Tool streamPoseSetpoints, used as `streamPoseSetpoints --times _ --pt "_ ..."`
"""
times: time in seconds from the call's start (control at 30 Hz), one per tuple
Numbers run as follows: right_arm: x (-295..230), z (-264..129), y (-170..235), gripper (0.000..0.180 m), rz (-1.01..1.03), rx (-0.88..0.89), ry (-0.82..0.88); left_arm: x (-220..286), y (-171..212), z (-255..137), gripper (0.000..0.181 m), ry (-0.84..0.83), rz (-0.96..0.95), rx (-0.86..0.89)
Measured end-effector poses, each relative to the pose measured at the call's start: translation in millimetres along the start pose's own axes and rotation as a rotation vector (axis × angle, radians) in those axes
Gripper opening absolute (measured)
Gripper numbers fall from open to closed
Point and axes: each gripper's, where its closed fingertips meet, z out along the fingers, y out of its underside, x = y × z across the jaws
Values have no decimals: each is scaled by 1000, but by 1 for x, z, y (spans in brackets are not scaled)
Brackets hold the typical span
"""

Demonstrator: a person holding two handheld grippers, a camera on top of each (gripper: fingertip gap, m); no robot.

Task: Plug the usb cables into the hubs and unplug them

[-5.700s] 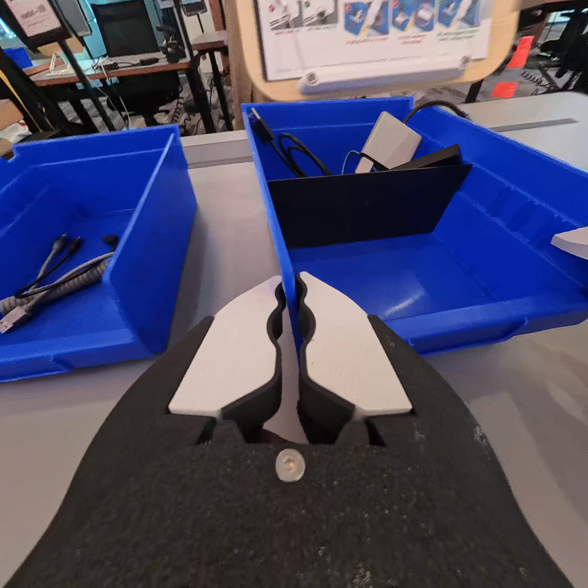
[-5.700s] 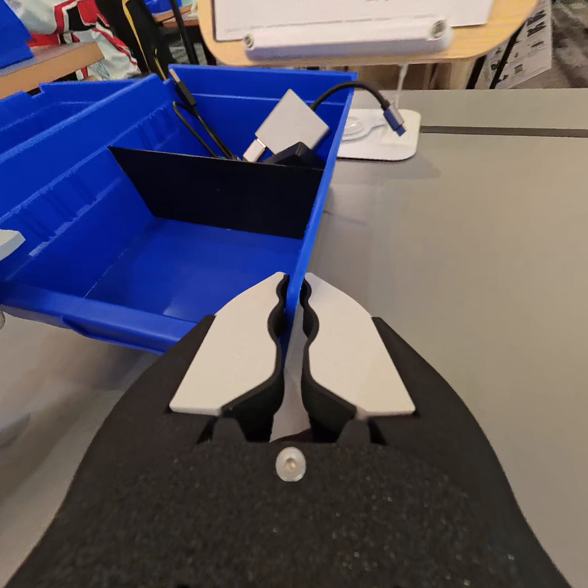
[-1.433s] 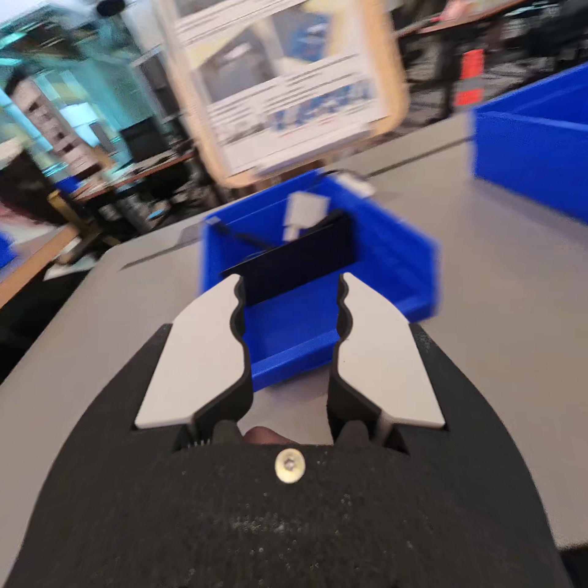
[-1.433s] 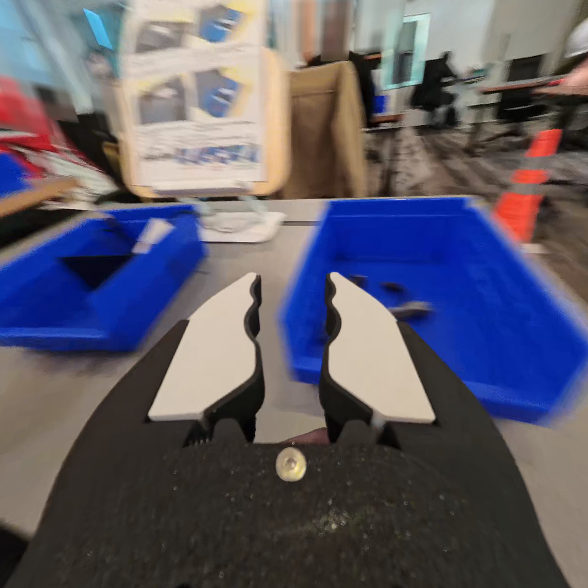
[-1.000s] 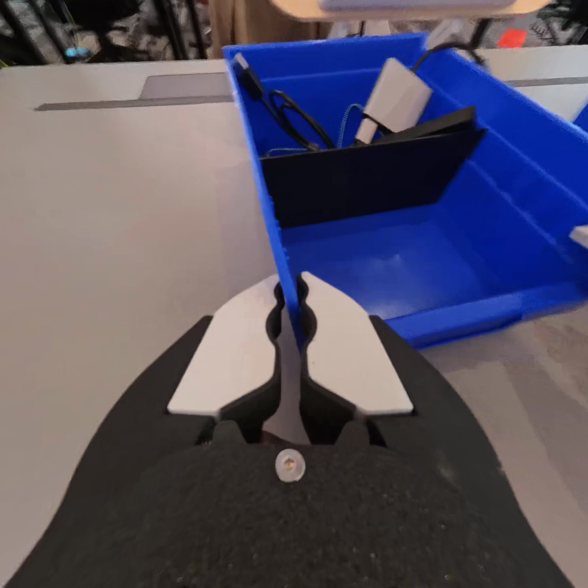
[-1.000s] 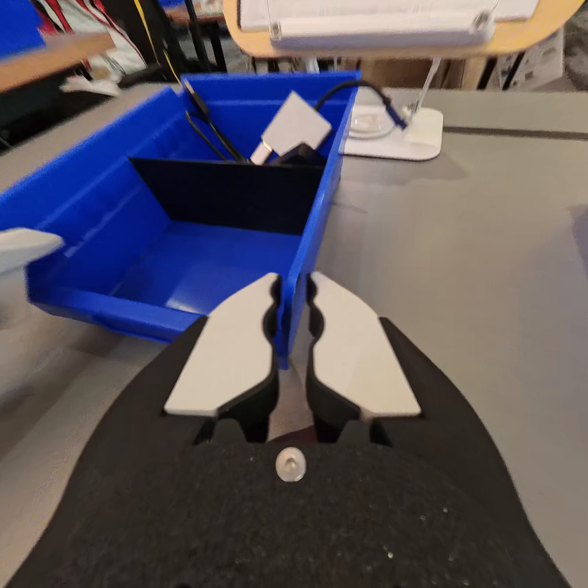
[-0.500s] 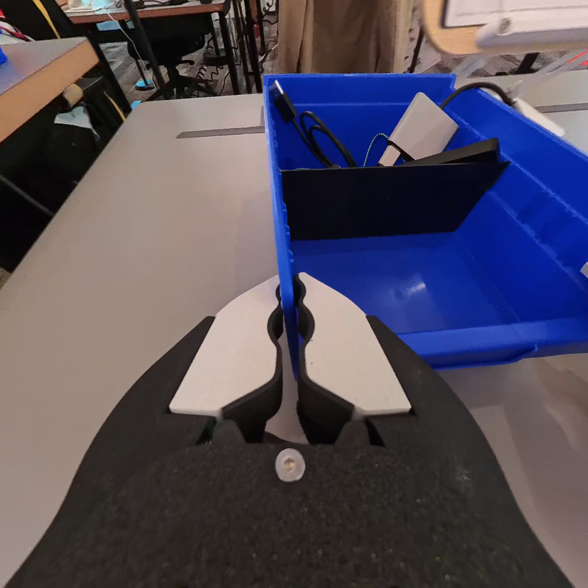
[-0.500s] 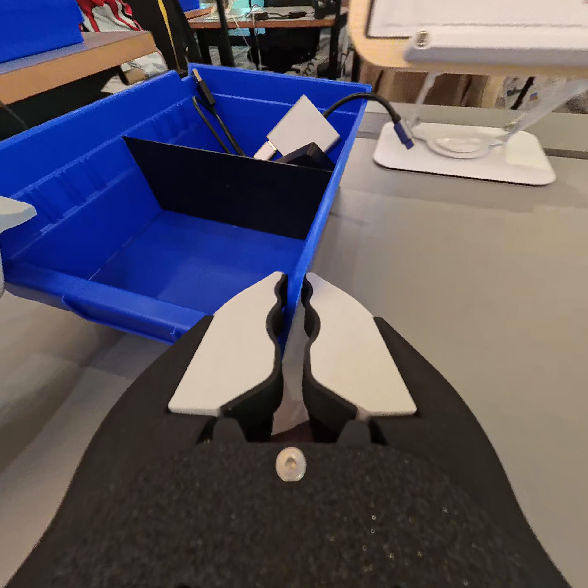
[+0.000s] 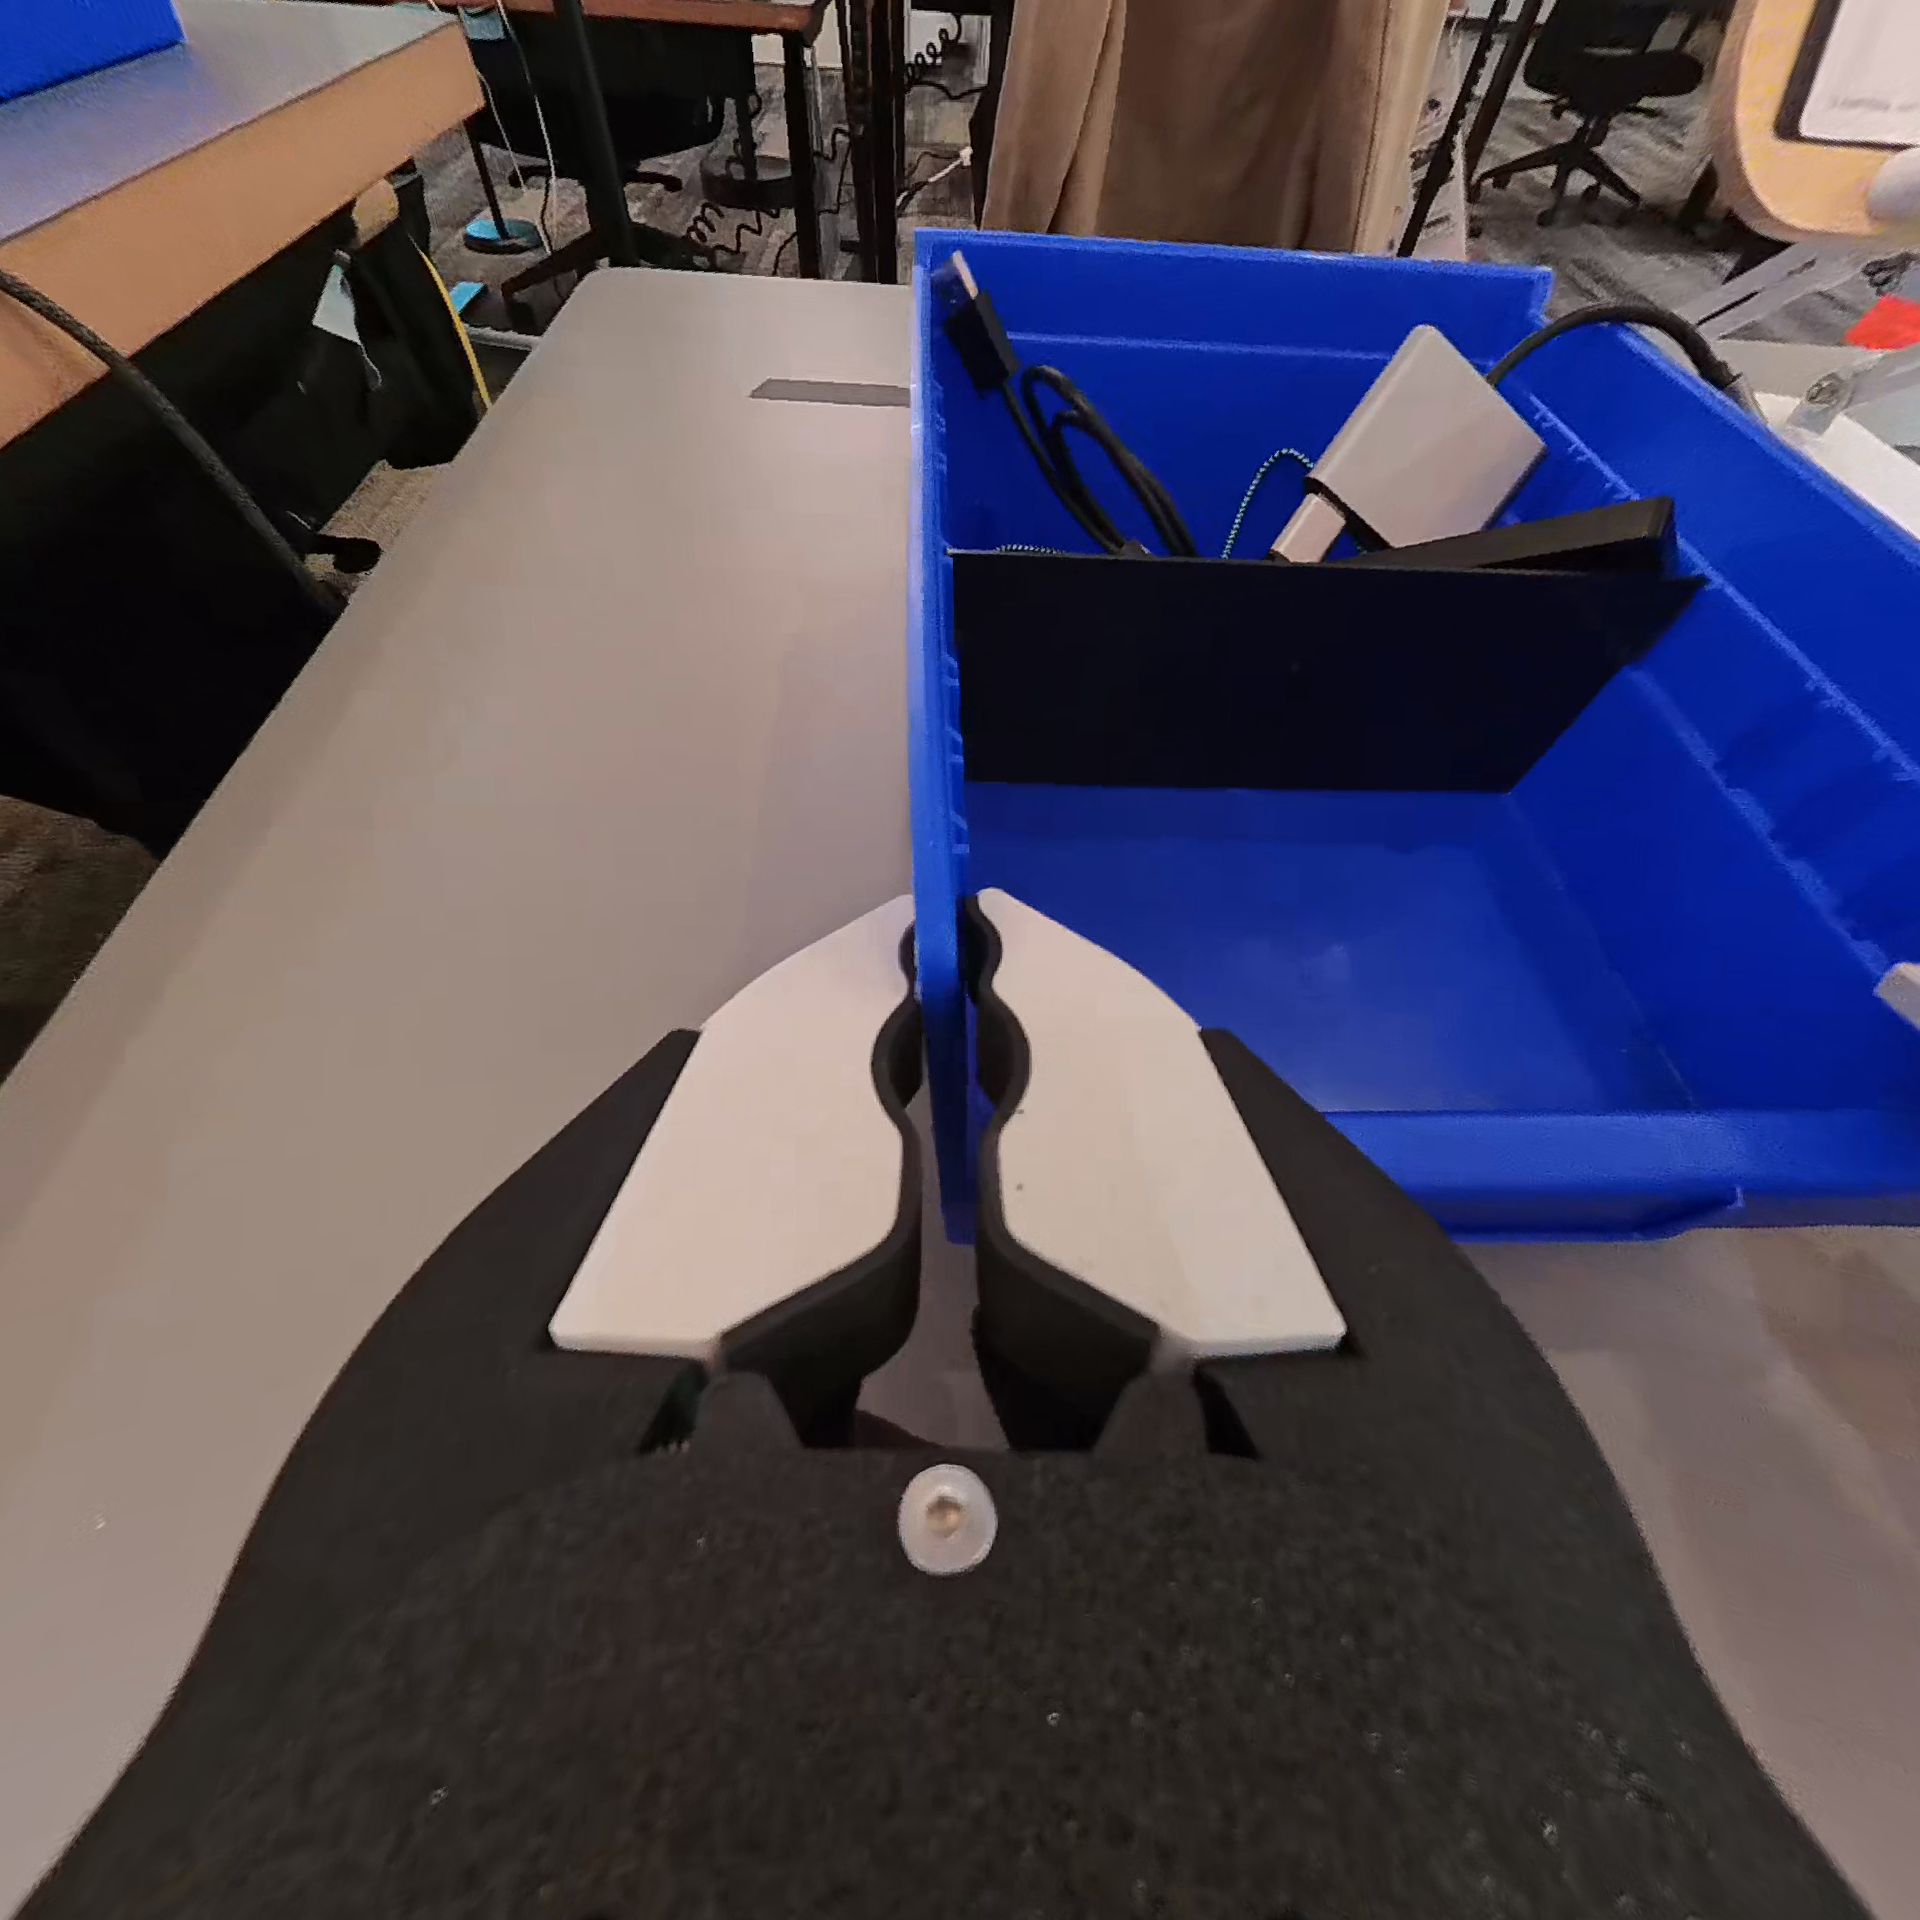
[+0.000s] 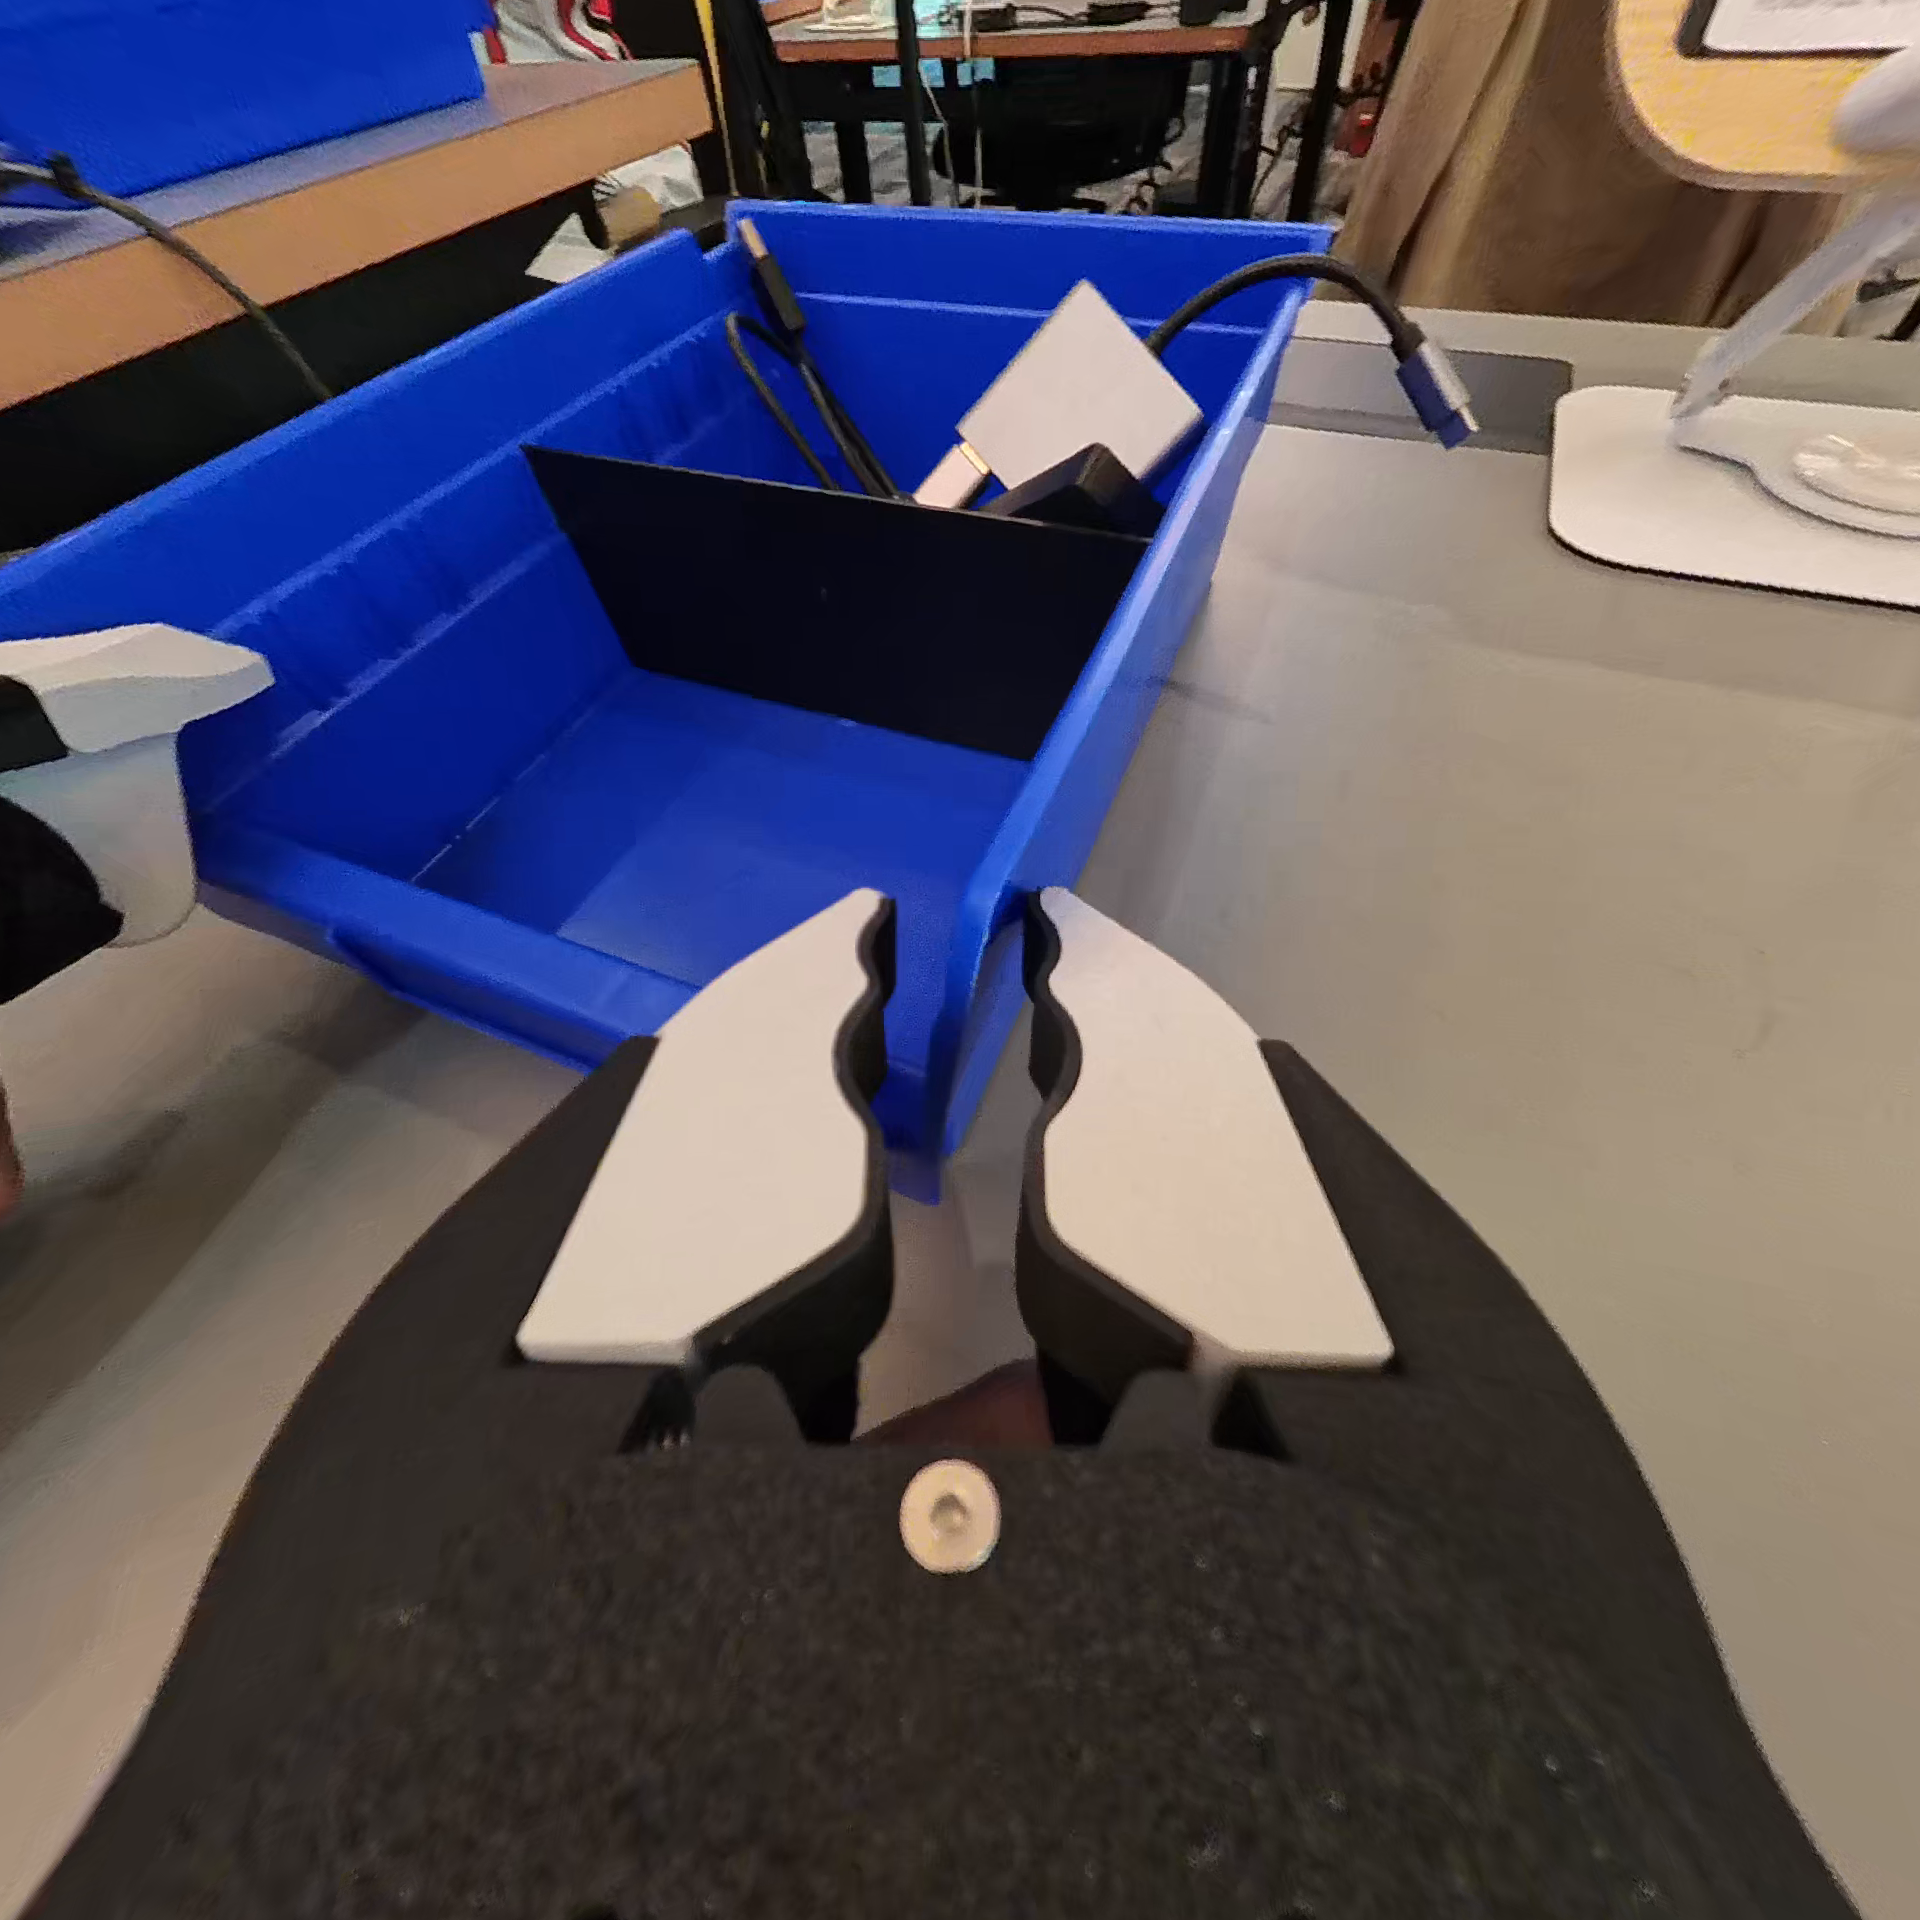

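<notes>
Grey table [image 9: 582, 727], blue bin [image 9: 1766, 582], hub [image 9: 1423, 447]

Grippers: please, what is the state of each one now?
Left gripper: shut on the blue bin, gripping its side wall.
Right gripper: open, jaws on either side of the bin's other wall, not gripping.

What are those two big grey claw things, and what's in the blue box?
Each picture comes from a camera riding on a hand-held pincher tool, looking along its two grey fingers. A person holds one tool in each hand.

The left gripper is pinched shut on the left wall of the blue bin. The right gripper has its fingers apart, one on each side of the bin's right wall.

A black divider splits the bin. The near part is empty. Behind it lie a grey USB hub, a black cable and a black hub. The bin sits on a grey table.
</notes>
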Motion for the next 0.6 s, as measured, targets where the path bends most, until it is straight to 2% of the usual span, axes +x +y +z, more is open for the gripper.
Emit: streamPoseSetpoints --times 0.07,0.1,0.23,0.33,0.5,0.6 --pt "-1 -2 -2 23 7 5 -52 -4 -3 -2 20 -47 11 18" --pt "1 -7 -6 29 7 23 -74 -6 -6 -7 28 -84 12 36" --pt "17 -48 -12 44 -25 6 -219 13 -35 -47 43 -151 2 148" --pt "47 -87 -8 44 -68 -21 -336 74 -46 -64 54 -35 6 156" --pt "150 -126 14 40 -120 -90 -382 203 -46 -70 62 143 26 149" --pt "218 -138 30 39 -91 -114 -304 268 -40 -59 62 149 114 168"
